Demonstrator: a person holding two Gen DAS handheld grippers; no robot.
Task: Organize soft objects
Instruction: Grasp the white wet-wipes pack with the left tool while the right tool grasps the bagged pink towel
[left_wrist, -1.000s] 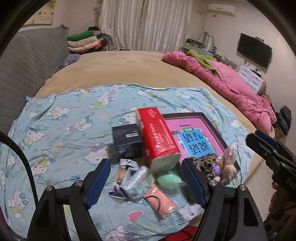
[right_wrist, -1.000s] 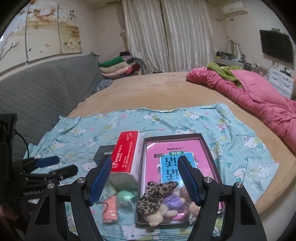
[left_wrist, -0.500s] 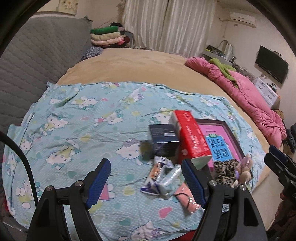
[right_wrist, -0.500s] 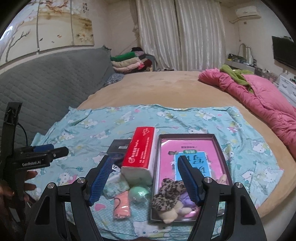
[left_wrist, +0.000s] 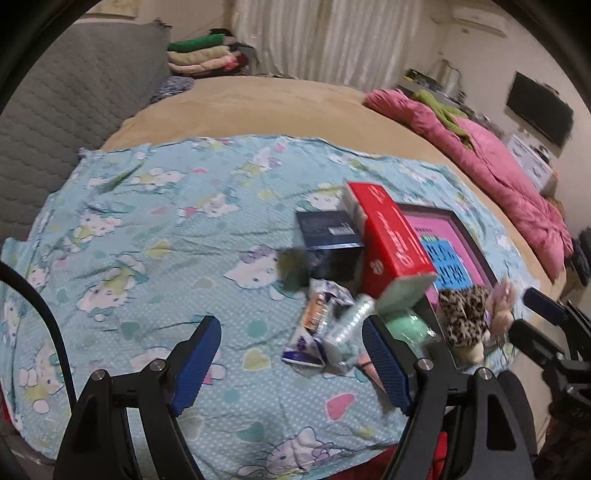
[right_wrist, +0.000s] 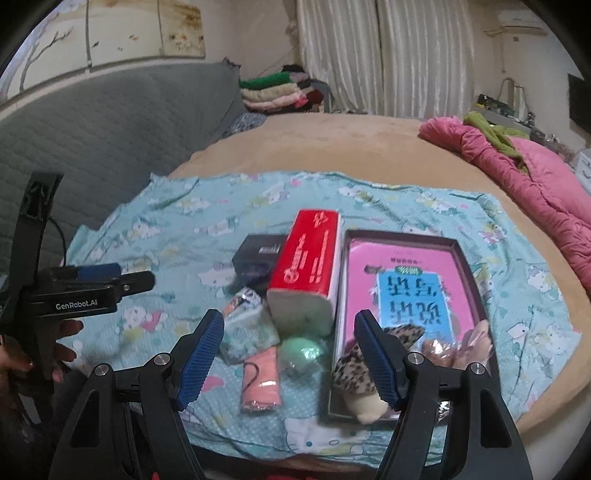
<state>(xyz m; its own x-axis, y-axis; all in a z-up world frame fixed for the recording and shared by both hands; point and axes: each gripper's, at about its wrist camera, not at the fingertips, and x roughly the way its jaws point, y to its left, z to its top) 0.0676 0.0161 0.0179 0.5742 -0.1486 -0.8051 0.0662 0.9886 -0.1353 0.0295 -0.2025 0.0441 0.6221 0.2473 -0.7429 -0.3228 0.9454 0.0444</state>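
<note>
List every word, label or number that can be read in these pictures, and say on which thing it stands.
"GenRobot.AI": on the left gripper, seen in the right wrist view.
Red tissue pack: white print, too blurred to read.
Pink sheet in the tray: large characters, upside down, not readable.
Dark box: small white print, unreadable.

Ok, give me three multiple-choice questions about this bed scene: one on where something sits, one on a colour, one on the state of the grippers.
1. Where is the leopard-print plush?
A. in the dark tray
B. on the pink quilt
C. on the grey sofa

2. What colour is the tissue pack on top?
A. blue
B. red
C. yellow

3. How do the left gripper and right gripper stand?
A. both shut
B. both open and empty
C. one holding a box

Answers: 1 A, it lies at the tray's near end; 2 B, red wrapper; 3 B, blue pads wide apart, nothing between.
</note>
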